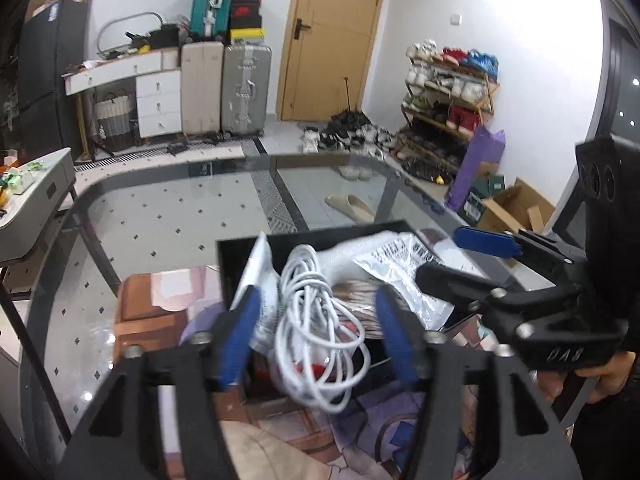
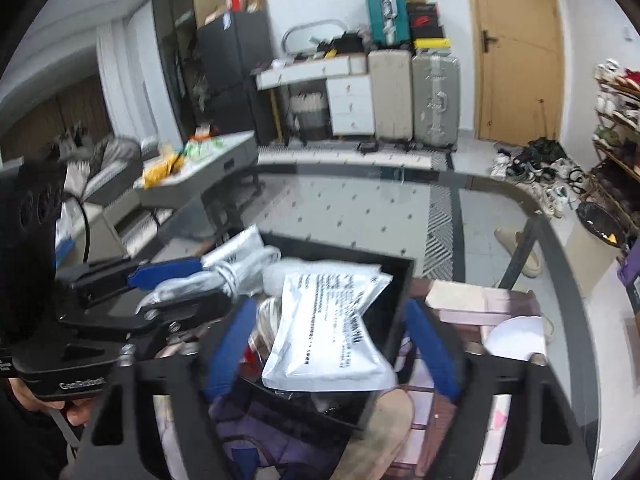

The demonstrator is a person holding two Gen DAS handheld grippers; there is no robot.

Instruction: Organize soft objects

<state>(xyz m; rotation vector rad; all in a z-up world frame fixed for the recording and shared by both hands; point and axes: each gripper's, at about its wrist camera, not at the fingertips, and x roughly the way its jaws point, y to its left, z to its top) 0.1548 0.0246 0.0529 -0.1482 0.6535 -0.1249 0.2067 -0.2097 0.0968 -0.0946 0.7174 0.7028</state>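
A black open box (image 1: 240, 248) (image 2: 404, 280) stands on a glass table. In it lie a coiled white cable (image 1: 316, 320) (image 2: 236, 268), a white printed plastic pouch (image 2: 332, 332) (image 1: 396, 268), a white foam piece (image 1: 352, 256) and a rolled brownish item (image 1: 360, 300). My left gripper (image 1: 316, 332) is open, its blue pads either side of the cable above the box. My right gripper (image 2: 332, 344) is open, its pads either side of the pouch. Each gripper shows in the other's view, the right one (image 1: 460, 256) and the left one (image 2: 180, 284).
The glass table (image 1: 160, 216) (image 2: 360, 200) shows the tiled floor beneath. Under the box lie a purple patterned cloth (image 1: 400, 412) and pink paper boxes (image 2: 480, 300). Suitcases (image 1: 224, 88), a shoe rack (image 1: 448, 96) and a door (image 1: 332, 36) stand behind.
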